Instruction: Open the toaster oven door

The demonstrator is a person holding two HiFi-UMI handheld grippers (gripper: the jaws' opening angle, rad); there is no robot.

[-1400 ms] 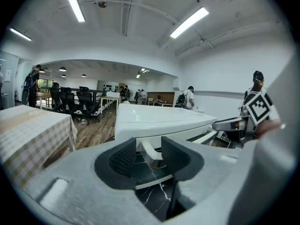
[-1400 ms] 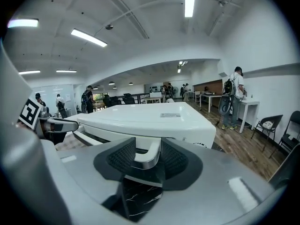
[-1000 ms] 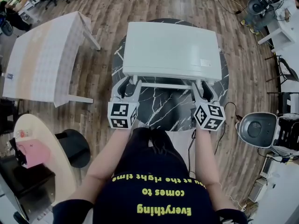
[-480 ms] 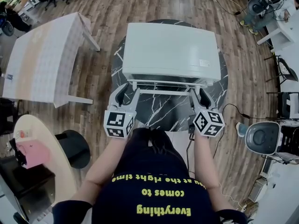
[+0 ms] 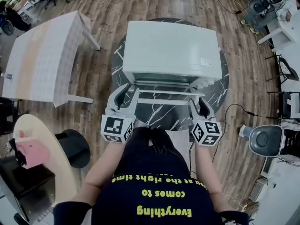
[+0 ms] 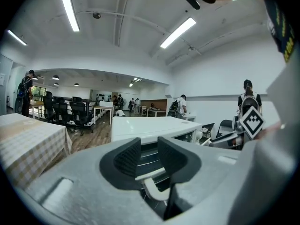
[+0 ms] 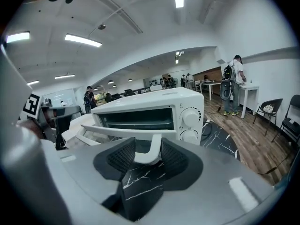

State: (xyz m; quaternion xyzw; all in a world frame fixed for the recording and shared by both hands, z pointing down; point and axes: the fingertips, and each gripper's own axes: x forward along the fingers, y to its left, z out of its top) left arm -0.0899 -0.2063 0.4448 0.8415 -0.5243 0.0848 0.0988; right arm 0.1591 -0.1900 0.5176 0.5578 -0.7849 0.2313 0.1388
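A white toaster oven (image 5: pixel 171 50) stands on a round black marble table (image 5: pixel 154 114). Its door (image 7: pixel 126 132) hangs partly open, and the white door handle (image 5: pixel 164 93) is drawn out toward me. My left gripper (image 5: pixel 125 92) is at the handle's left end. Its jaws have just been closing on the handle's end (image 6: pixel 152 172), which sits between the pads. My right gripper (image 5: pixel 199 104) holds the right end. Its jaws have also just been closing, and the handle's curved bracket (image 7: pixel 152 149) fills the gap between the pads. The dark oven cavity and two knobs (image 7: pixel 190 118) show in the right gripper view.
A table with a checked cloth (image 5: pixel 42 55) stands at the left. Nearer me are a round wooden table (image 5: pixel 37 144) and a black stool (image 5: pixel 75 146). A grey appliance (image 5: pixel 262 139) and a cable (image 5: pixel 234 109) lie on the wooden floor at the right. People stand far off.
The door has swung from shut to partly open. Both grippers have drawn back toward me with the handle between their jaws.
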